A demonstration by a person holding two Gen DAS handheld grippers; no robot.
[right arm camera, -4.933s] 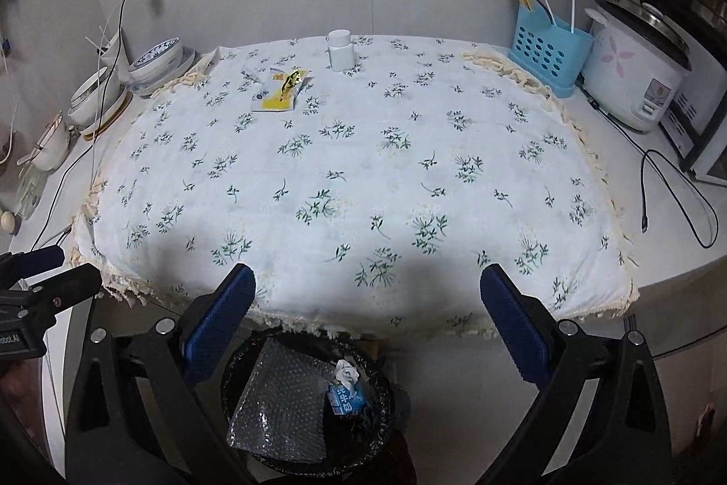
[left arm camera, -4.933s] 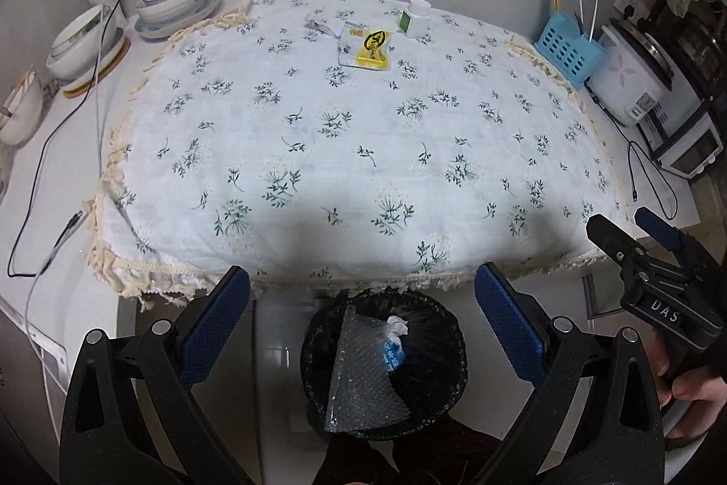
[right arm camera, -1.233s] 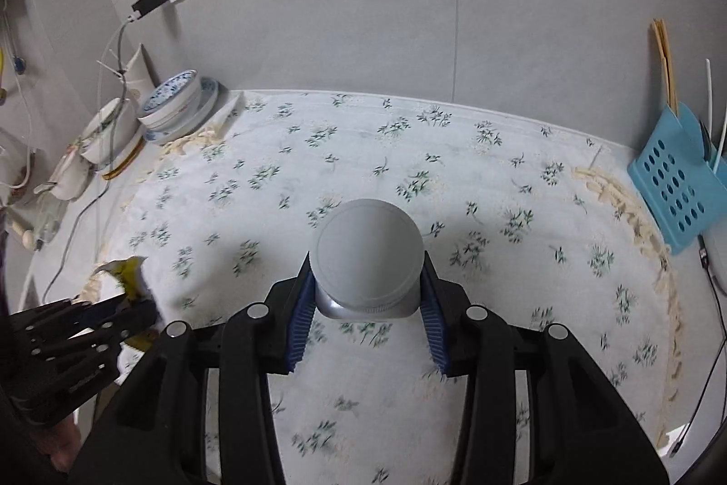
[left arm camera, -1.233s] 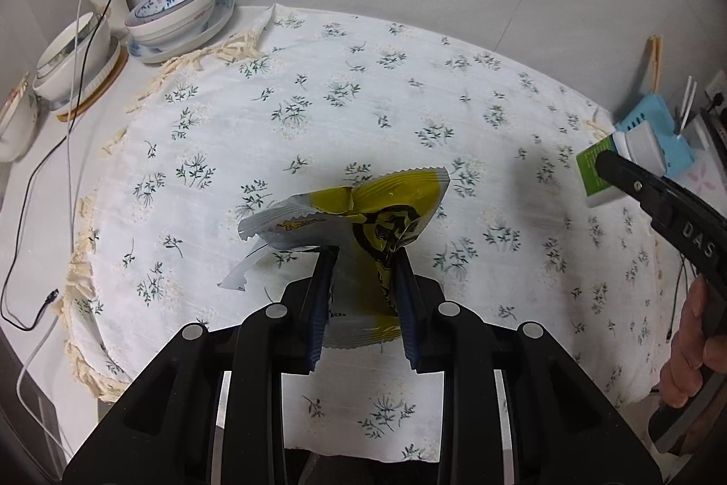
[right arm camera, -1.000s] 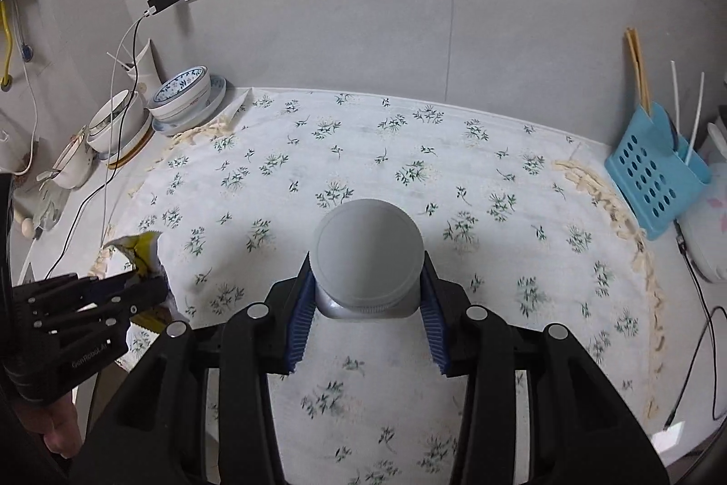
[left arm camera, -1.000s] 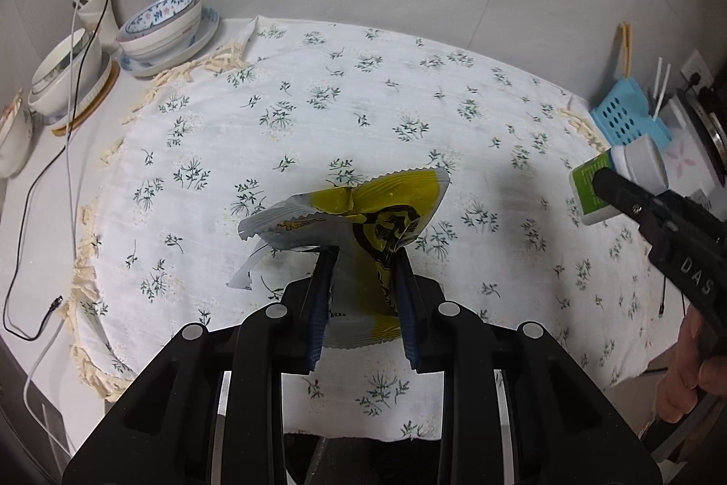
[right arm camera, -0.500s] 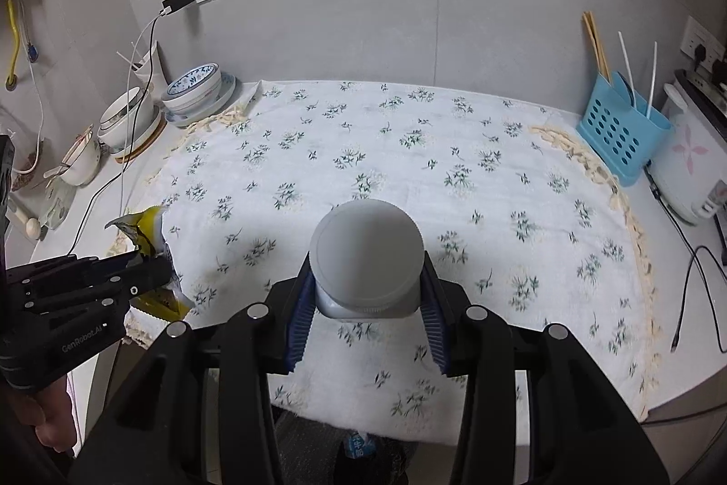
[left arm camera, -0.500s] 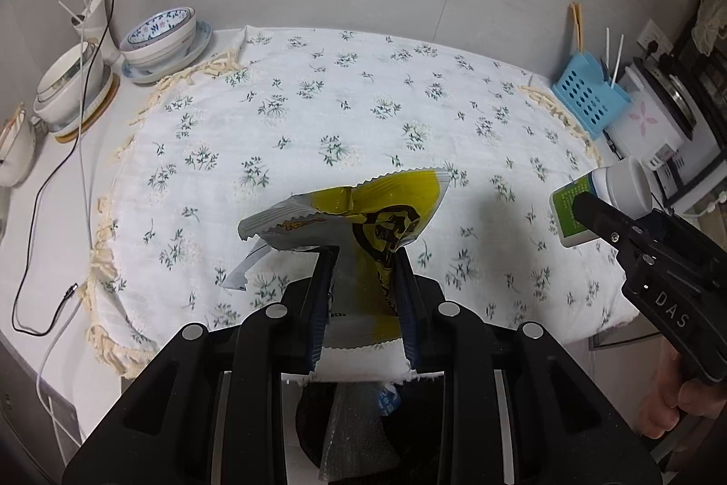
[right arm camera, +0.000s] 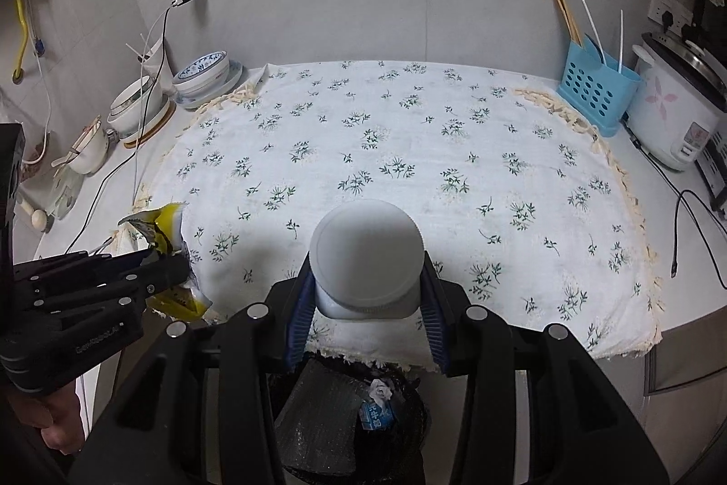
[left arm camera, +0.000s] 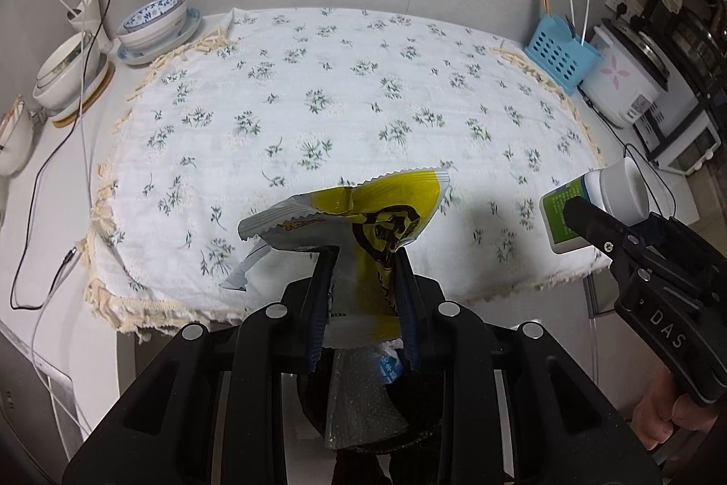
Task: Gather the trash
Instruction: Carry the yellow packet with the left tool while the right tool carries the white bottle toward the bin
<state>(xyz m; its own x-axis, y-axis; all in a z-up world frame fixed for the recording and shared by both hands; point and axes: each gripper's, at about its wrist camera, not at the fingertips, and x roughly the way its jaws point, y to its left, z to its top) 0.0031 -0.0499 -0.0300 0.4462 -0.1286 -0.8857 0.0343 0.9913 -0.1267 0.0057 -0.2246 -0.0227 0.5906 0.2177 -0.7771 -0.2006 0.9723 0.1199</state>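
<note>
My left gripper [left arm camera: 362,303] is shut on a yellow and silver snack wrapper [left arm camera: 363,217], held above the table's near edge. The same wrapper [right arm camera: 166,230] and left gripper [right arm camera: 177,264] show at the left of the right wrist view. My right gripper [right arm camera: 365,298] is shut on a white bottle [right arm camera: 367,257] with a grey-white cap; its green label shows in the left wrist view, on the bottle [left arm camera: 586,207]. Below both grippers stands a black trash bin [right arm camera: 409,417] with a bubble-wrap sheet [right arm camera: 318,417] and a small blue carton [right arm camera: 375,412] inside. The bin [left arm camera: 313,403] is partly hidden by the left gripper's body.
A floral tablecloth [right arm camera: 409,167] covers the table. Stacked bowls [right arm camera: 204,73] and cables sit at the left, a blue utensil holder [right arm camera: 595,94] and a rice cooker [right arm camera: 672,112] at the right. A person's hand [left arm camera: 659,421] holds the right gripper.
Both grippers have drawn back from over the table toward its near edge, carrying the wrapper and the bottle. The trash bin has come into view below them.
</note>
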